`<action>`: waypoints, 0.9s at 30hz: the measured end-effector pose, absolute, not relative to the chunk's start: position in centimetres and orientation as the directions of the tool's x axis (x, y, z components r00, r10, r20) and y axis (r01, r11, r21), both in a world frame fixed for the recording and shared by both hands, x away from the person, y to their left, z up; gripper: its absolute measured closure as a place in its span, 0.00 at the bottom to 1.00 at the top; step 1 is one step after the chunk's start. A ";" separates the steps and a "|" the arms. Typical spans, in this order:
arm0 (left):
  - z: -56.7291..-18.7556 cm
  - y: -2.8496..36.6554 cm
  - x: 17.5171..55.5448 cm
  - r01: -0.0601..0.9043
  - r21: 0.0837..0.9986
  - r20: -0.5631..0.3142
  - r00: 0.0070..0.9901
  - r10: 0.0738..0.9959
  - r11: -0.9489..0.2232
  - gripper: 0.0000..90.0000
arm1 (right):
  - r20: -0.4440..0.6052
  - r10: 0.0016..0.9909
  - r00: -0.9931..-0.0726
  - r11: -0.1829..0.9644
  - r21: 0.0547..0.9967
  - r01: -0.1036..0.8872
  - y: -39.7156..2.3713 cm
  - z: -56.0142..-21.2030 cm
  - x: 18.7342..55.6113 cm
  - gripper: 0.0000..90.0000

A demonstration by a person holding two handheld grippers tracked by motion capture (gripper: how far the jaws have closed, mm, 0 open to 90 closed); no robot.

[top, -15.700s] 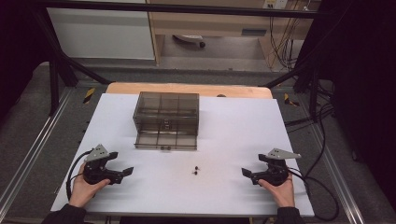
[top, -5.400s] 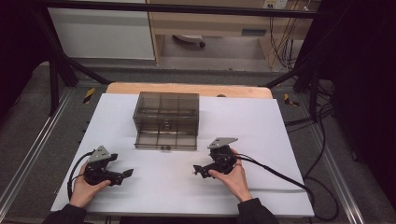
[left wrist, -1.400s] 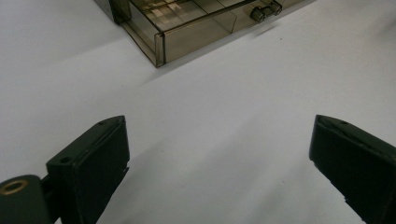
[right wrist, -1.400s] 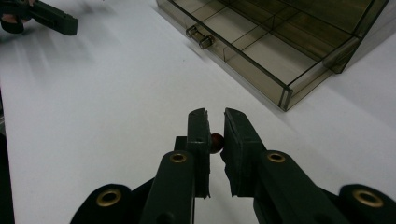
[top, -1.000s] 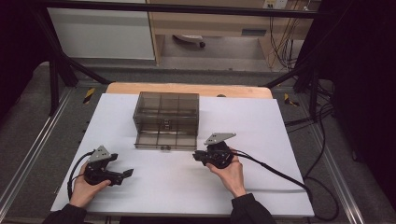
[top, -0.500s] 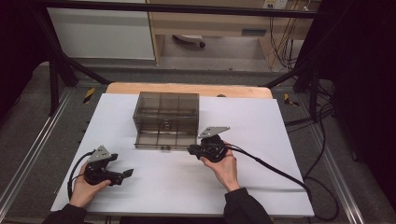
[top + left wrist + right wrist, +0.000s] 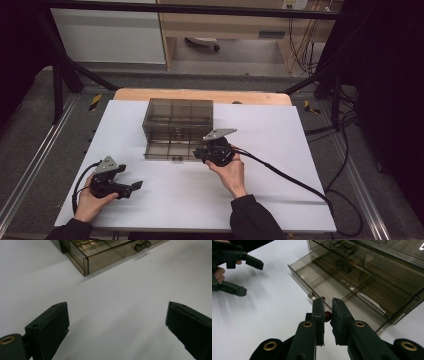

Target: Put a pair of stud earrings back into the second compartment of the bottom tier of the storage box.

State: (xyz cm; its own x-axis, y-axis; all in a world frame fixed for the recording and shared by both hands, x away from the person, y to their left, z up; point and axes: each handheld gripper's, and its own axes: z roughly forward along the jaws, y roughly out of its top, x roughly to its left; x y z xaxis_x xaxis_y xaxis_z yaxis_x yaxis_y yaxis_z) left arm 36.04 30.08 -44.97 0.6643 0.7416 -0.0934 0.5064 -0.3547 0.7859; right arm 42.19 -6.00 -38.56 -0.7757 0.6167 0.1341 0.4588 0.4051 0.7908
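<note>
The right gripper (image 7: 327, 317) had moved up-frame to the open drawer (image 7: 329, 290), jaws gripping a small red bead (image 7: 327, 315); left gripper (image 7: 131, 187) jaws stayed open.

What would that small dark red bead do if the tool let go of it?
The bead looks round and glossy, so on the flat white table it would probably roll. Pinched between the right tool's narrow pads, it could slip out easily. It seems tiny, likely very light.

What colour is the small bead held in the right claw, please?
Dark red bead, seen best in the right gripper view.
</note>
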 end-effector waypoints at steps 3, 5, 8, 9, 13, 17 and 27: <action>-45.0 30.1 36.0 0.507 0.785 -0.093 0.665 0.741 -0.356 0.05 | 0.129 0.621 -0.773 0.406 0.791 0.457 -5.6 -38.6 42.5 0.90; -45.0 30.1 36.0 0.507 0.786 -0.094 0.664 0.741 -0.354 0.05 | 0.126 0.621 -0.773 0.407 0.791 0.457 -5.2 -38.6 42.8 0.91; -44.9 30.1 36.0 0.506 0.785 -0.093 0.666 0.741 -0.357 0.05 | 0.125 0.624 -0.771 0.407 0.790 0.458 -4.8 -38.6 43.1 0.90; -44.9 30.1 36.1 0.506 0.785 -0.093 0.665 0.741 -0.357 0.05 | 0.125 0.626 -0.770 0.408 0.789 0.460 -4.7 -38.6 43.3 0.90; -44.9 30.1 36.1 0.506 0.785 -0.093 0.666 0.740 -0.356 0.05 | 0.125 0.633 -0.764 0.403 0.790 0.463 -4.2 -38.7 43.7 0.90; -45.0 30.1 36.1 0.507 0.786 -0.094 0.664 0.741 -0.355 0.05 | 0.126 0.638 -0.760 0.398 0.790 0.466 -3.8 -38.8 44.2 0.90; -44.9 30.2 36.1 0.506 0.785 -0.092 0.666 0.740 -0.358 0.05 | 0.126 0.646 -0.753 0.402 0.782 0.476 -2.4 -39.4 45.2 0.90</action>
State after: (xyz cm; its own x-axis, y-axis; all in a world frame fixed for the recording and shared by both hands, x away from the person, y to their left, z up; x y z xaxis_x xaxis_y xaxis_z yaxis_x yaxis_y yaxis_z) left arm 36.06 30.15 -44.94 0.6665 0.7398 -0.0921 0.5057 -0.3578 0.7850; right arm 45.24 -2.36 -39.40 -0.7530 0.6458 0.1265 0.4764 0.4024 0.7818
